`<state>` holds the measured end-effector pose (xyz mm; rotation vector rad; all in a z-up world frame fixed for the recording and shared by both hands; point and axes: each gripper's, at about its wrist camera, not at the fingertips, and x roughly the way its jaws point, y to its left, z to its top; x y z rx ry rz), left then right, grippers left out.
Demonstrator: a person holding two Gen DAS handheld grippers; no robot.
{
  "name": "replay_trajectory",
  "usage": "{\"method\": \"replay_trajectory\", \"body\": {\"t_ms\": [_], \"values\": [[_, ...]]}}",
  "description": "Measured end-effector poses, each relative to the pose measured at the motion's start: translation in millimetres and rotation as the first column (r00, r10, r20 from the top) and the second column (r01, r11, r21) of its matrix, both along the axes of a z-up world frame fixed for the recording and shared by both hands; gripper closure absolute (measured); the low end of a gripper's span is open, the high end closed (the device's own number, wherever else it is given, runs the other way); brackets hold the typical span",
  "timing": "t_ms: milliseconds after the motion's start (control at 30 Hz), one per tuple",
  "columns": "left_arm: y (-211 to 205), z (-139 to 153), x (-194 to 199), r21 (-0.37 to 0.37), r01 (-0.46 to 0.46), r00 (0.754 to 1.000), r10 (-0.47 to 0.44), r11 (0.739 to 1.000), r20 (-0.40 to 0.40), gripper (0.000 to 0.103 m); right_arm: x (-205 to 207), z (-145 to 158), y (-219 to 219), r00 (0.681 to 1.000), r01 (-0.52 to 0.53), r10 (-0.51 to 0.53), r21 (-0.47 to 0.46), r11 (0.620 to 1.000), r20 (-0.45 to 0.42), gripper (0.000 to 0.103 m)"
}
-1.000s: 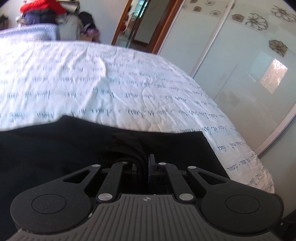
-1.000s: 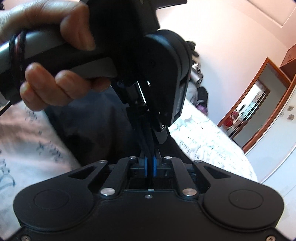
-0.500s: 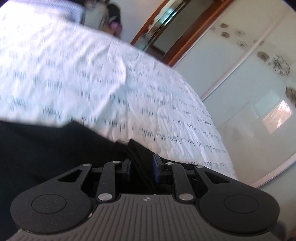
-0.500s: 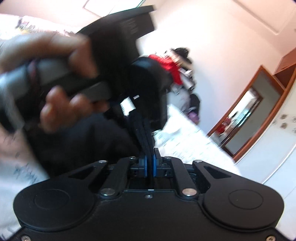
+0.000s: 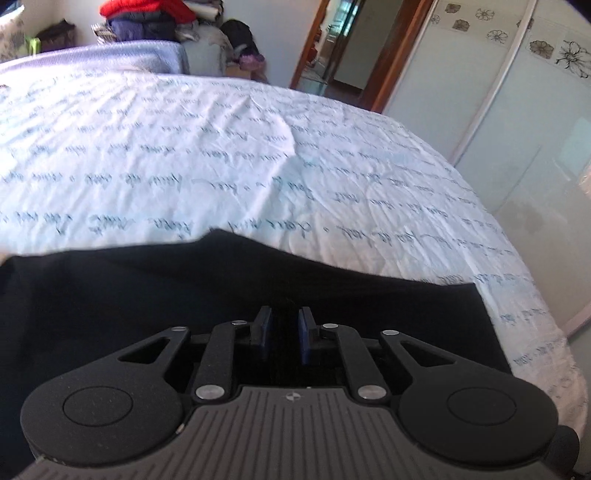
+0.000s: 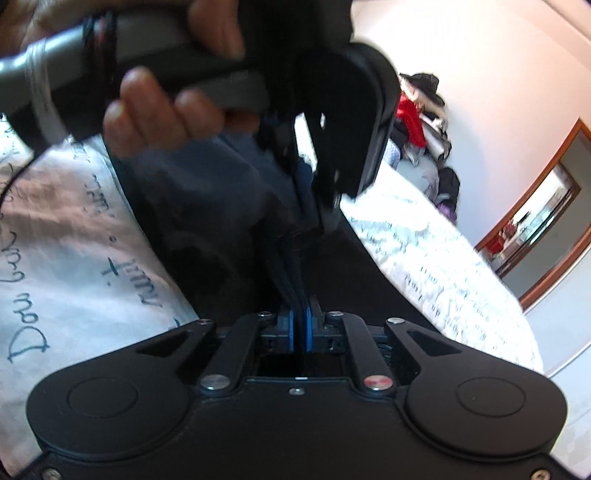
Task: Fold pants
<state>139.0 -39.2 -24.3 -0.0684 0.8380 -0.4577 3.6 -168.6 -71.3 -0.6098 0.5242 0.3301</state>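
Note:
Black pants (image 5: 147, 295) lie spread on the white bed sheet (image 5: 221, 155) printed with handwriting. My left gripper (image 5: 284, 328) sits low over the pants near their right edge, its blue pads a small gap apart with dark cloth between them. In the right wrist view my right gripper (image 6: 300, 325) is shut on a thin fold of the pants (image 6: 207, 206), which rises toward the left gripper's body (image 6: 343, 122) and the hand holding it (image 6: 162, 110), close in front.
The bed's right edge (image 5: 535, 295) drops off beside frosted sliding wardrobe doors (image 5: 517, 110). A wood-framed doorway (image 5: 354, 48) stands at the far end. A pile of clothes (image 5: 147, 14) sits beyond the bed's far edge.
The left gripper's pads have parted slightly and its view has swung back level over the bed. The left hand has shifted up and closer in the right wrist view.

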Motion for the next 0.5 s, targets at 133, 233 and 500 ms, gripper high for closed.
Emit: {"method": "replay_trajectory", "body": {"t_ms": [133, 233, 500], "values": [[-6, 4, 3, -0.025, 0.01, 1.0, -0.01, 1.0, -0.017, 0.081, 8, 17, -12, 0.999, -0.028, 0.03, 0.058, 0.998, -0.036, 0.091], [-25, 4, -2, 0.0, 0.09, 0.996, -0.09, 0.996, -0.012, 0.054, -4, 40, -43, 0.997, -0.068, 0.076, 0.217, 0.974, -0.028, 0.09], [-69, -30, 8, 0.121, 0.103, 0.995, -0.102, 0.987, -0.011, 0.037, 86, 25, -144, 0.922, 0.379, -0.33, 0.295, 0.877, -0.204, 0.087]]}}
